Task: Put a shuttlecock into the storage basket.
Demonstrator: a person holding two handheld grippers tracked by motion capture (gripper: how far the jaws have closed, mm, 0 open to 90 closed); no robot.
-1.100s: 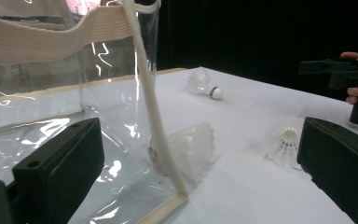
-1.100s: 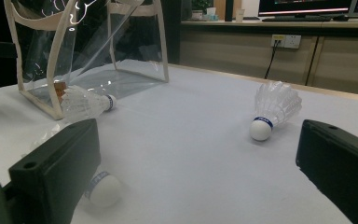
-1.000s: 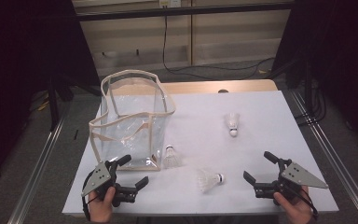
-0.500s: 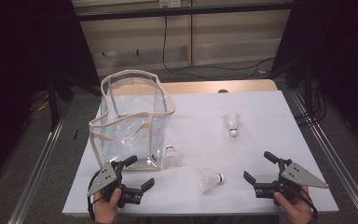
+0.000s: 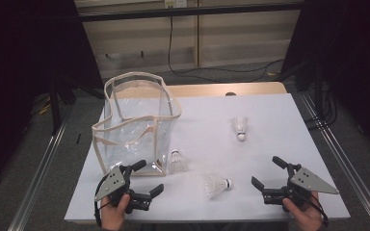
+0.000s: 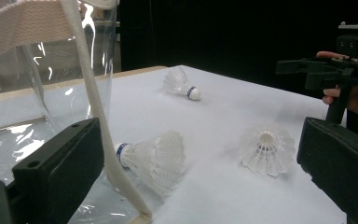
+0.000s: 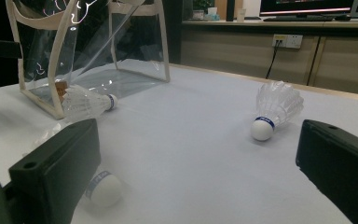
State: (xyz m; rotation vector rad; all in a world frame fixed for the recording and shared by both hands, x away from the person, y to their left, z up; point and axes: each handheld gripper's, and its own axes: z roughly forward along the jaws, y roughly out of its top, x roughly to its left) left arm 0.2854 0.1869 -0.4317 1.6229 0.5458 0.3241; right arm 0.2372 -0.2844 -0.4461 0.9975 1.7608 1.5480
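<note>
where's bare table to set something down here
Free: the back right, between the clear bag and far shuttlecock, and the right edge beyond it. Crowded: the front left, where two shuttlecocks lie near the bag.

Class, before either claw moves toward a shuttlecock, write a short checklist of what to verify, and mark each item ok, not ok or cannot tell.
1. Left claw open, holding nothing: ok.
2. Right claw open, holding nothing: ok.
3. Clear bag upright with its mouth open: ok.
4. Three shuttlecocks lie free on the table: near the bag, middle, far: ok.
5. Shuttlecock near the bag clear of the bag's strap: cannot tell; the strap crosses in front of it in the left gripper view.
</note>
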